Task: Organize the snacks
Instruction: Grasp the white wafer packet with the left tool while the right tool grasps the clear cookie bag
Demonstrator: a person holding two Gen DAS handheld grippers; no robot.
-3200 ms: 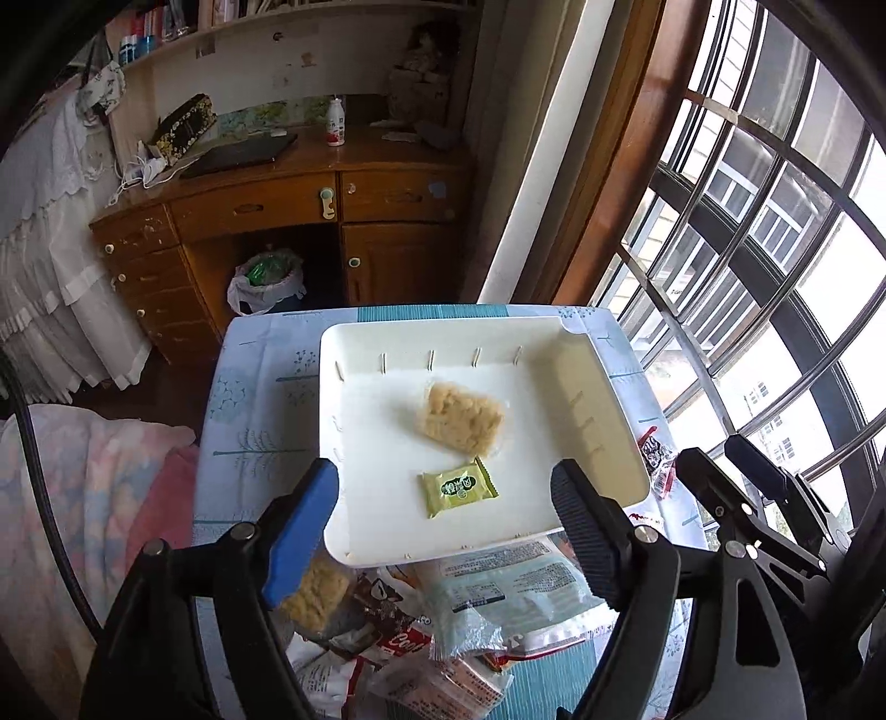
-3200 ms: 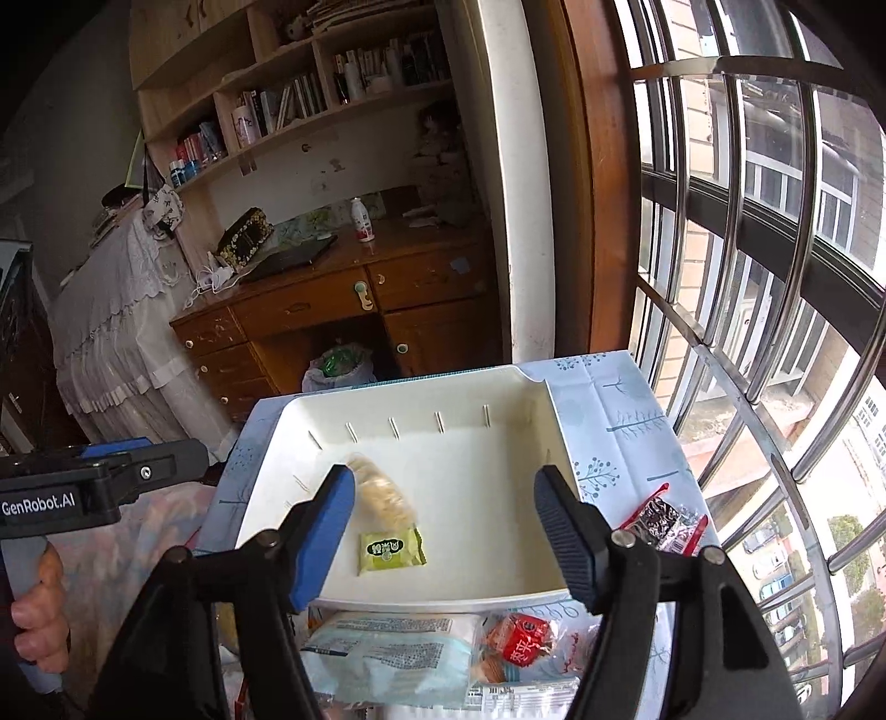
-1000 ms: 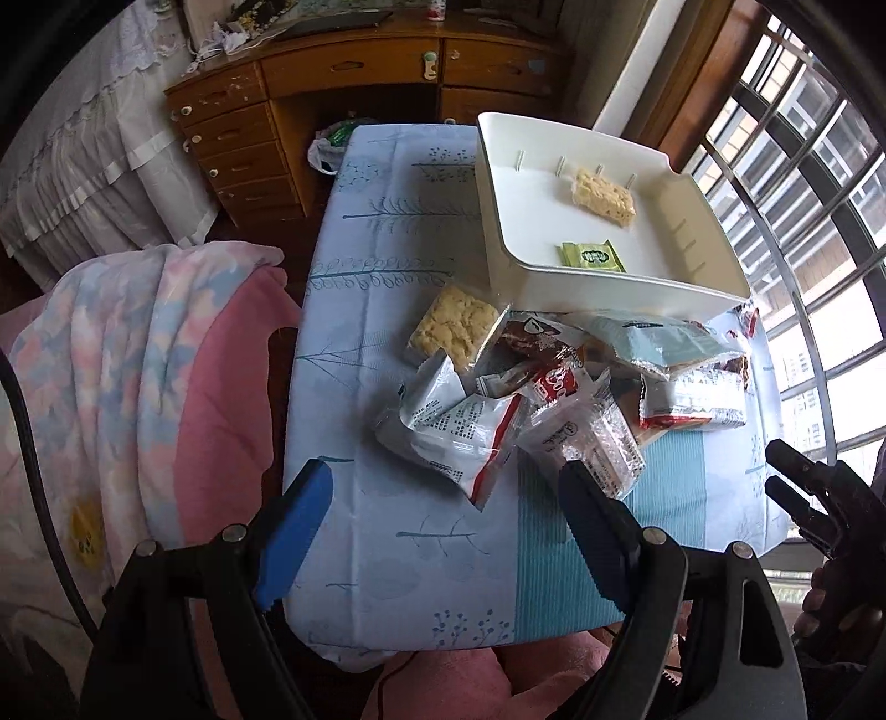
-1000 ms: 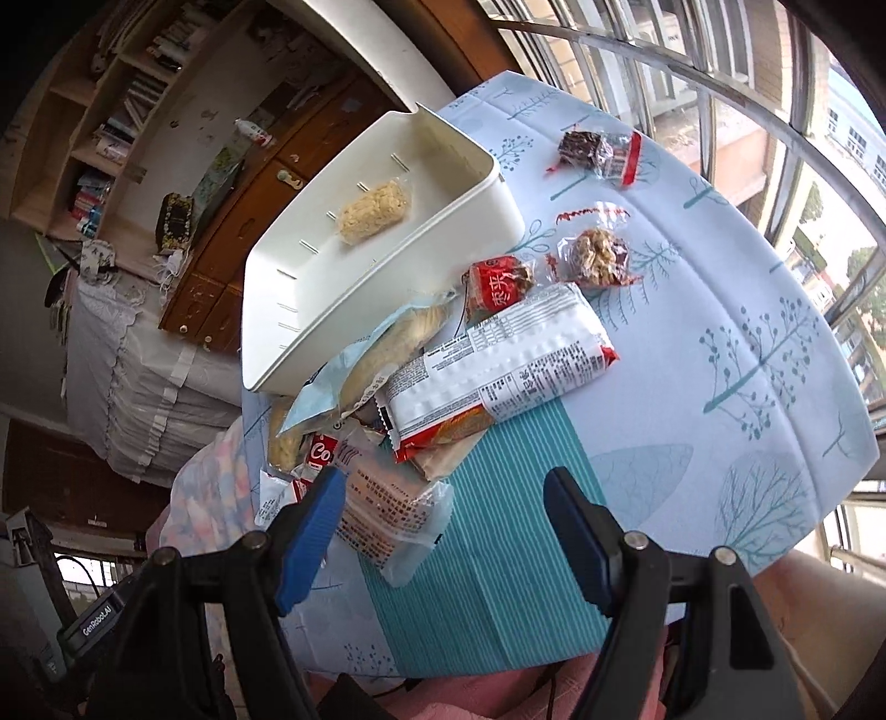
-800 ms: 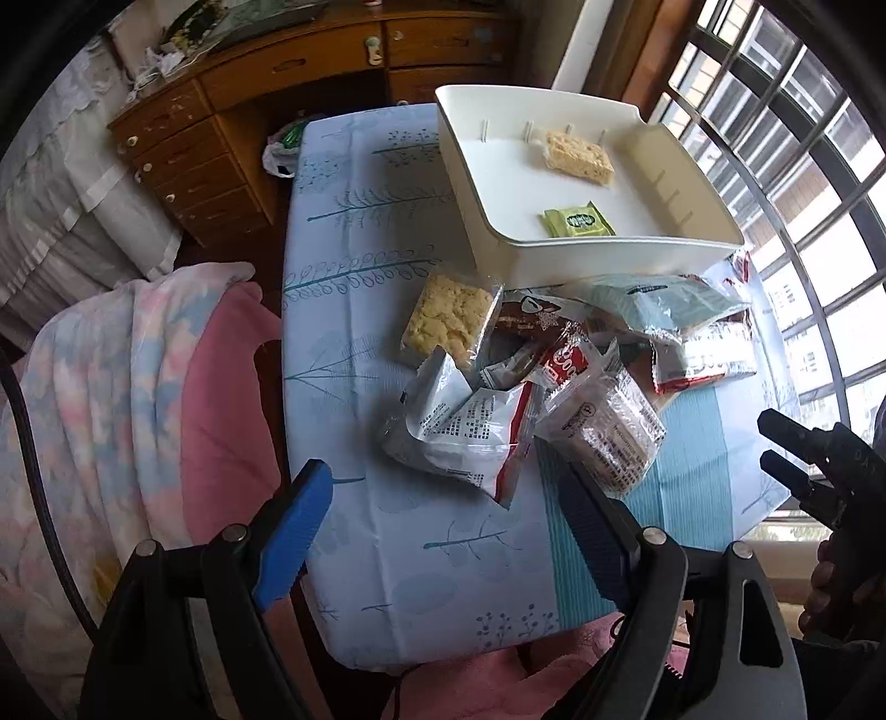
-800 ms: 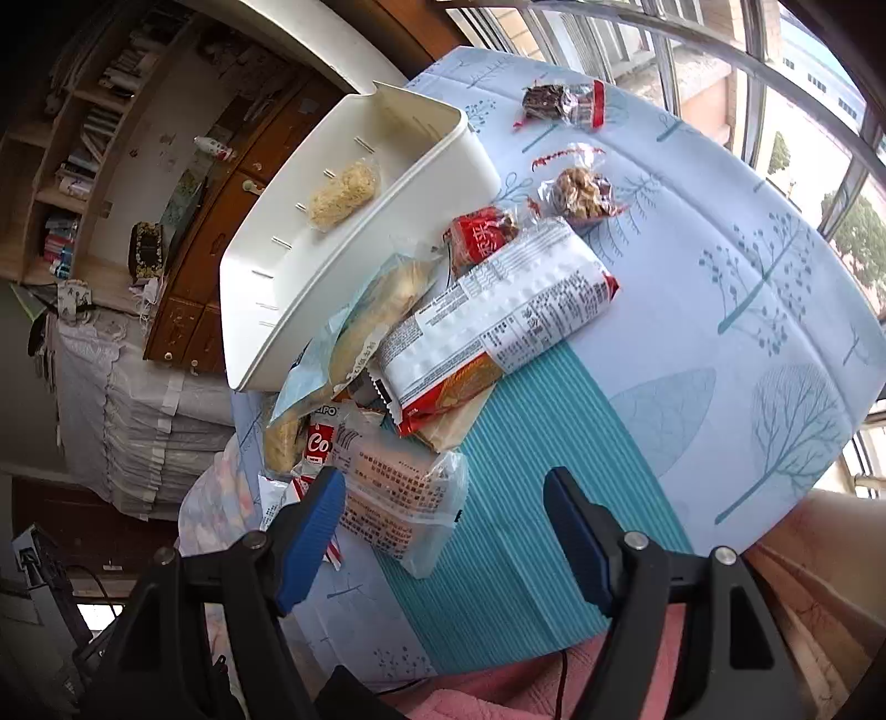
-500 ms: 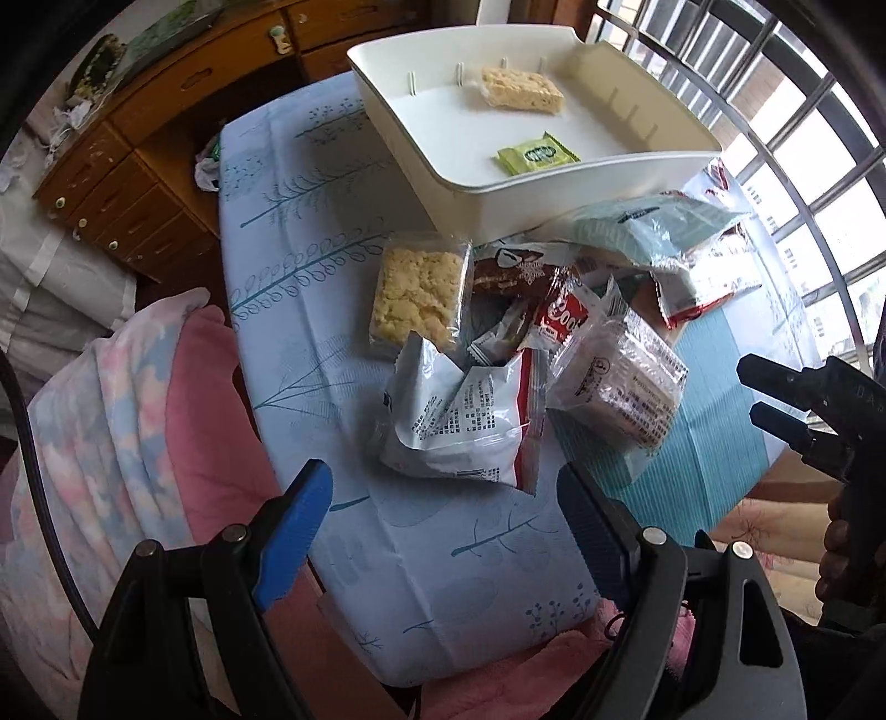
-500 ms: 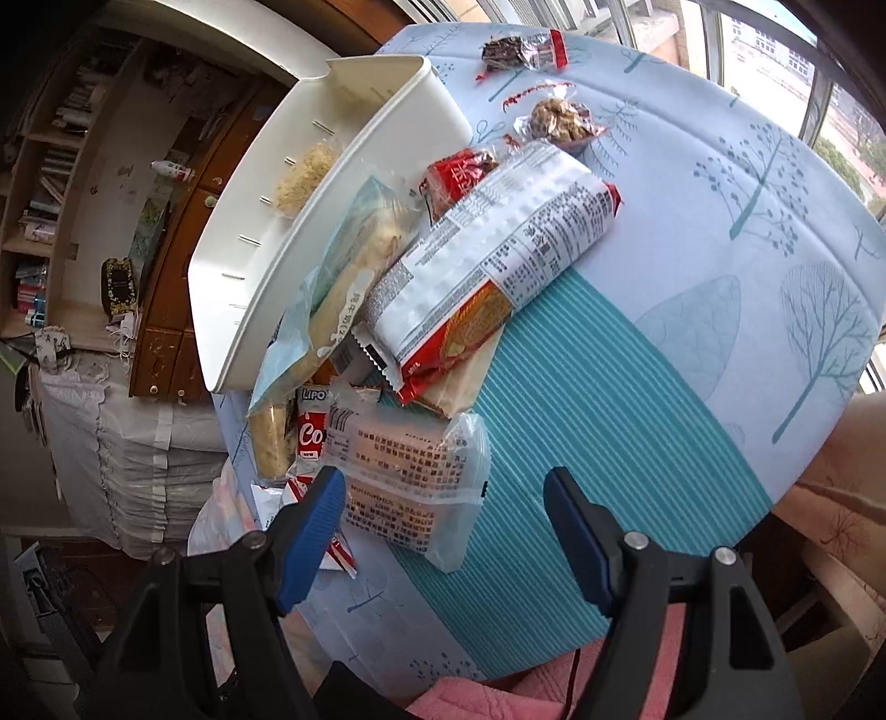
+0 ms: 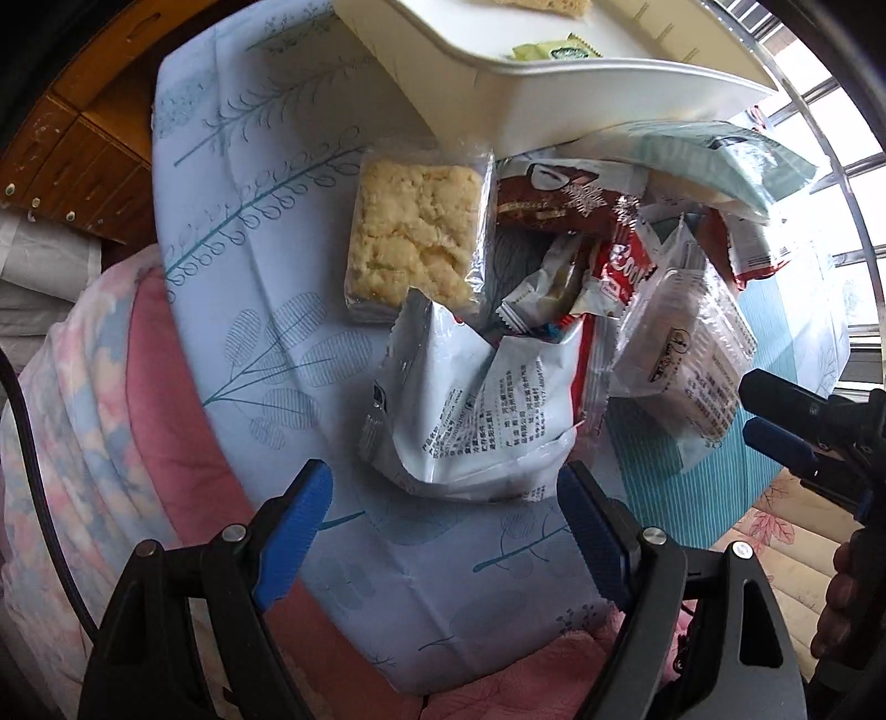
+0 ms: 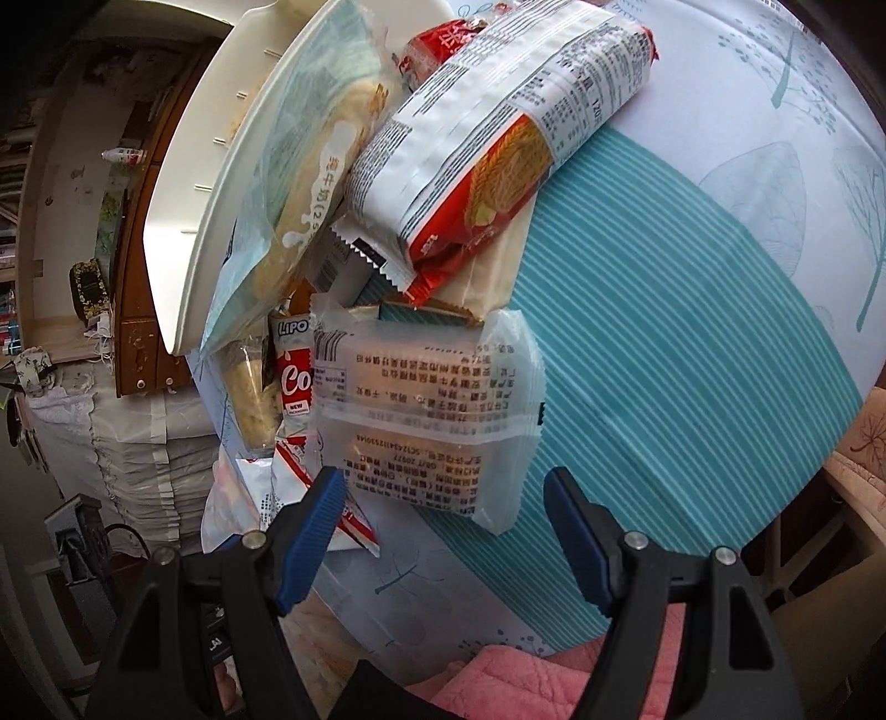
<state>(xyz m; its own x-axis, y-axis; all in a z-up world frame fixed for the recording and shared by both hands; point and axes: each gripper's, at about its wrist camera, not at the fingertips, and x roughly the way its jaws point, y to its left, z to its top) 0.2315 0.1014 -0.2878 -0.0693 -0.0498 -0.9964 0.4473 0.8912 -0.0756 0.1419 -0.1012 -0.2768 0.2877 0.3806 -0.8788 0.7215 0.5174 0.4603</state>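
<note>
A heap of snack packs lies on the tablecloth in front of a white tray (image 9: 554, 94). My left gripper (image 9: 443, 493) hangs open just above the near end of a crumpled white bag (image 9: 476, 410), nothing between its fingers. A clear pack with a yellow crumbly bar (image 9: 415, 232) lies beyond, beside a brown wrapper (image 9: 559, 202). My right gripper (image 10: 443, 498) is open over the near end of a frosted pack with printed text (image 10: 426, 410); it also shows at the right of the left wrist view as right gripper (image 9: 775, 421). A green packet (image 9: 554, 52) lies in the tray.
A long white and red biscuit pack (image 10: 498, 127) and a pale blue bread bag (image 10: 299, 166) lean by the tray (image 10: 210, 183). The tablecloth (image 10: 692, 332) has a teal striped patch at the right. A pink blanket (image 9: 83, 387) lies left of the table; a wooden desk (image 9: 72, 149) stands behind.
Both grippers have come down closer to the snack heap and rolled. The white bag now fills the space ahead of the left fingers, the frosted pack that ahead of the right ones. Openings unchanged.
</note>
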